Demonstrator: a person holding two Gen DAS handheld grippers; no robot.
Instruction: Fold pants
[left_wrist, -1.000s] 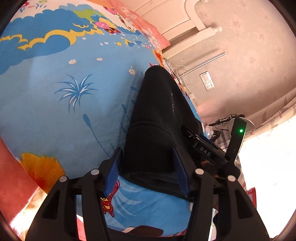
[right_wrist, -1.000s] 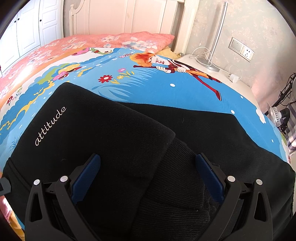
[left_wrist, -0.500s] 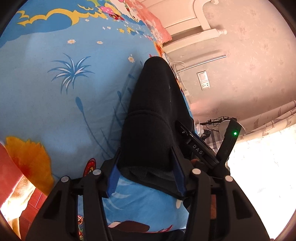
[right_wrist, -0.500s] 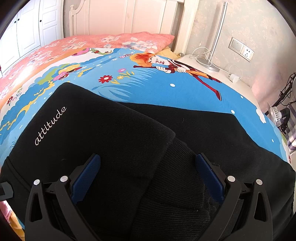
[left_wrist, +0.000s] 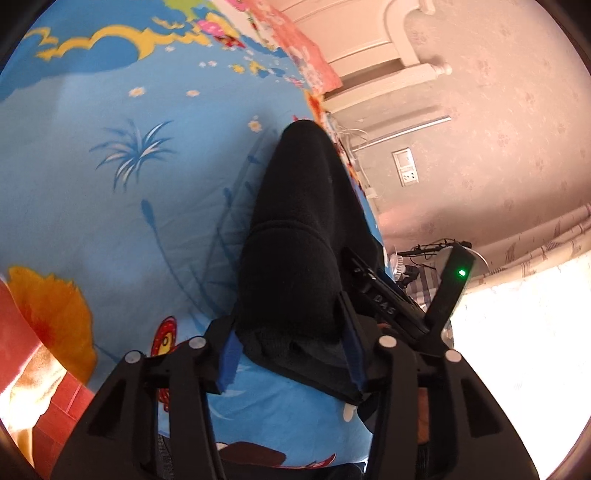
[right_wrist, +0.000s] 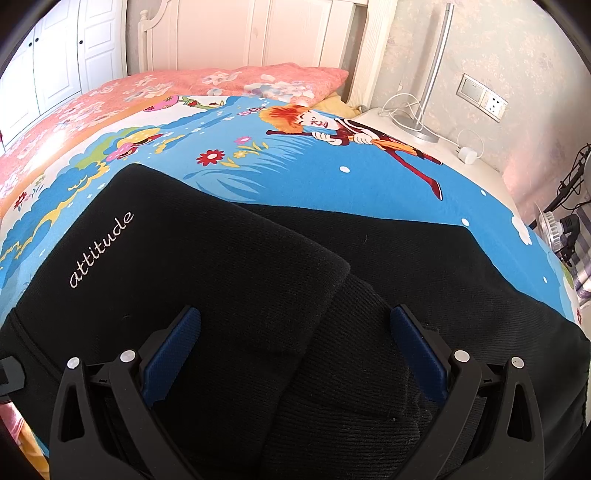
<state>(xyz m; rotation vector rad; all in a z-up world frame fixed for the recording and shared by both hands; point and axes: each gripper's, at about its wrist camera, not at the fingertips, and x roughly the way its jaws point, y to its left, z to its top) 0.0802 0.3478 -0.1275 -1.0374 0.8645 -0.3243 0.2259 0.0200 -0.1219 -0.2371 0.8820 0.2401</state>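
Black pants with white "attitude" lettering lie folded on a cartoon-print blue bed sheet. One layer overlaps another, and a ribbed cuff sits between my right gripper's blue pads. My right gripper is wide open, with the fabric beneath and between its fingers. In the left wrist view the pants form a dark ridge, and their near edge fills the gap of my left gripper, whose pads stand against the cloth on both sides. The other gripper's body shows just right of it.
A pink floral pillow and a white headboard are at the bed's far end. A nightstand with a lamp pole, cables and a charger stands at the right. A wall socket is above it. The bed edge and a red floor are at the left.
My left gripper's jaws have narrowed onto the near edge of the pants, and its view has swung over the sheet. My right gripper and the pants under it have not moved.
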